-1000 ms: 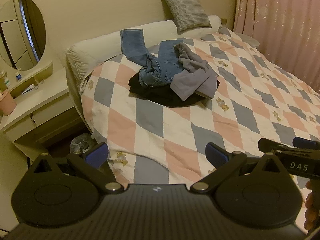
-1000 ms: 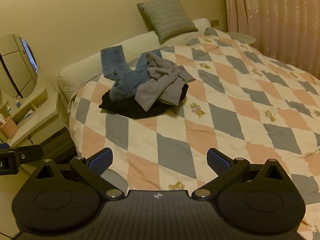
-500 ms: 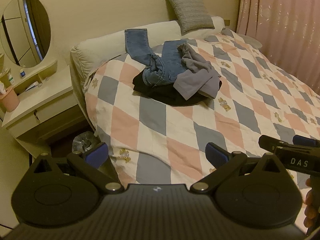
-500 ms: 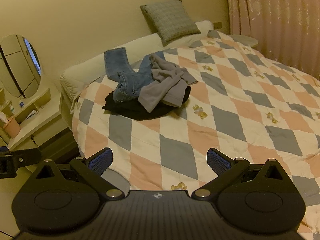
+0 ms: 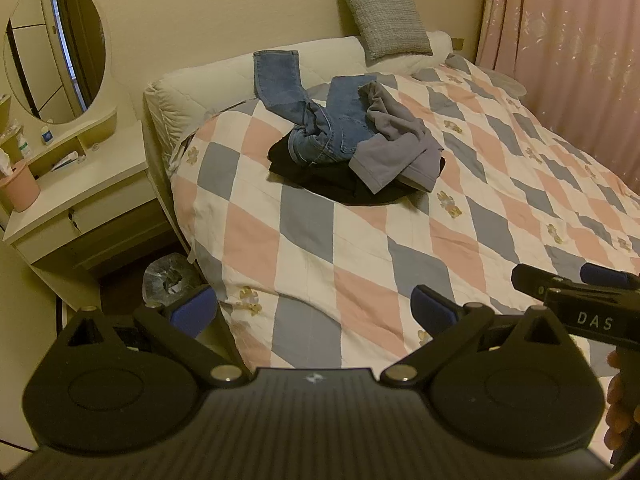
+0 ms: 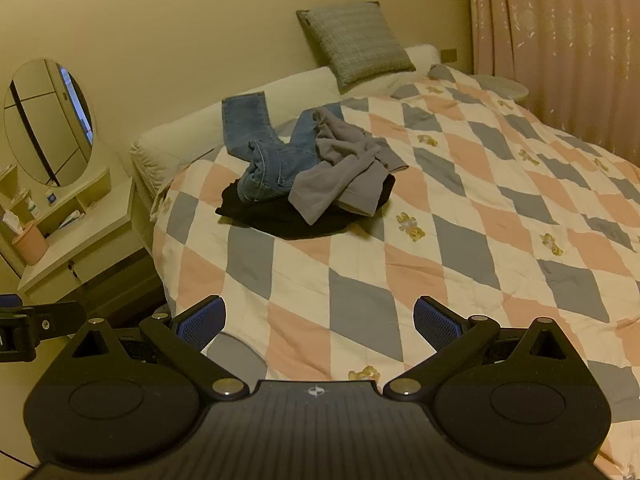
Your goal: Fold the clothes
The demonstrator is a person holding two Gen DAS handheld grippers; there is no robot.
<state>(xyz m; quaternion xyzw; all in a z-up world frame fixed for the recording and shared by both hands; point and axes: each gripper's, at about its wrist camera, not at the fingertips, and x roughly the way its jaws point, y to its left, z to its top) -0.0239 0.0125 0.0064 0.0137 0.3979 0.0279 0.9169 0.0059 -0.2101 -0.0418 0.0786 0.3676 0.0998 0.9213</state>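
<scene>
A heap of clothes lies near the head of the bed: blue jeans [image 5: 320, 124] [image 6: 272, 160], a grey sweatshirt [image 5: 396, 148] [image 6: 340, 168] and a black garment [image 5: 344, 188] [image 6: 280, 216] underneath. My left gripper [image 5: 314, 308] stands open over the quilt's near corner, far short of the heap, with nothing between its fingers. My right gripper [image 6: 320, 320] is open too, empty, above the quilt's near edge. The right gripper [image 5: 576, 300] also shows at the right of the left wrist view.
A checked quilt [image 5: 440, 240] [image 6: 440, 240] covers the bed. A grey cushion [image 5: 386, 16] leans on the wall. A white dresser [image 5: 76, 200] with an oval mirror [image 5: 56, 48] and a pink cup [image 5: 18, 190] stands left. A bin with a plastic bag [image 5: 170, 280] sits beside the bed. Pink curtains [image 5: 568, 40] hang on the right.
Both views have shifted a little, so the clothes heap sits slightly farther right and lower in frame. Both grippers stay open and empty.
</scene>
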